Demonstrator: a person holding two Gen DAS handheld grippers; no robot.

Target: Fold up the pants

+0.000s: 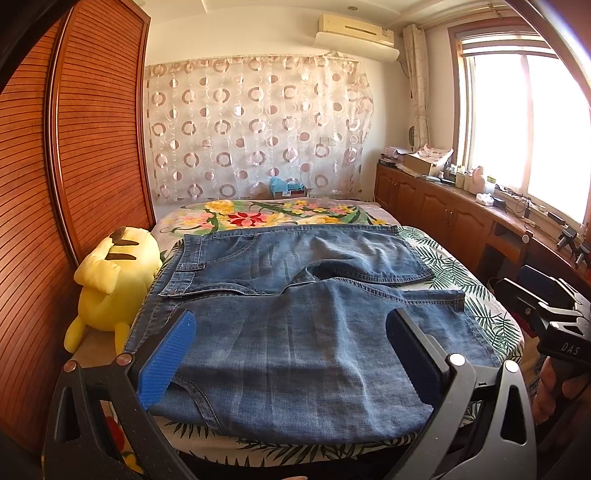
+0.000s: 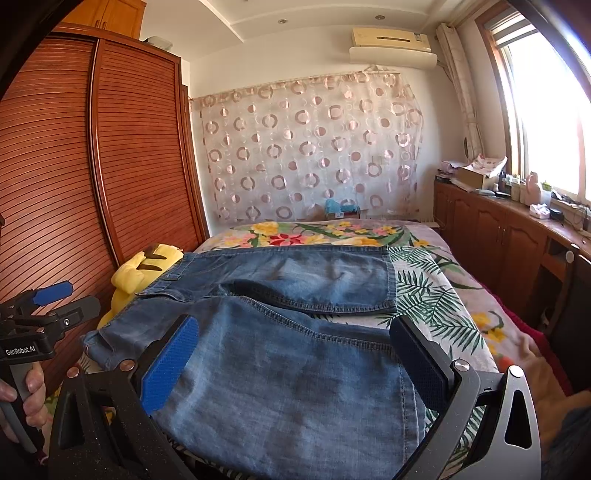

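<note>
Blue-padded left gripper (image 1: 291,354) and right gripper (image 2: 295,362), both spread wide, gripping nothing, poised above the near denim leg.

The faded blue denim pants (image 1: 295,332) lie flat on the floral-sheeted bed (image 1: 480,314), long axis crosswise: waistband left by the yellow plush toy (image 1: 110,280), hems right, nearer the right gripper.

we see a bedroom around the bed (image 1: 480,317), which has a floral, leafy cover. left of the bed stands a slatted wooden wardrobe (image 1: 92,147). behind the bed hangs a sheer curtain (image 1: 255,125) with a ring pattern, an air conditioner (image 1: 354,31) above it. right of the bed, low wooden cabinets (image 1: 436,206) run under a bright window (image 1: 524,122) that floods the room with daylight.
</note>
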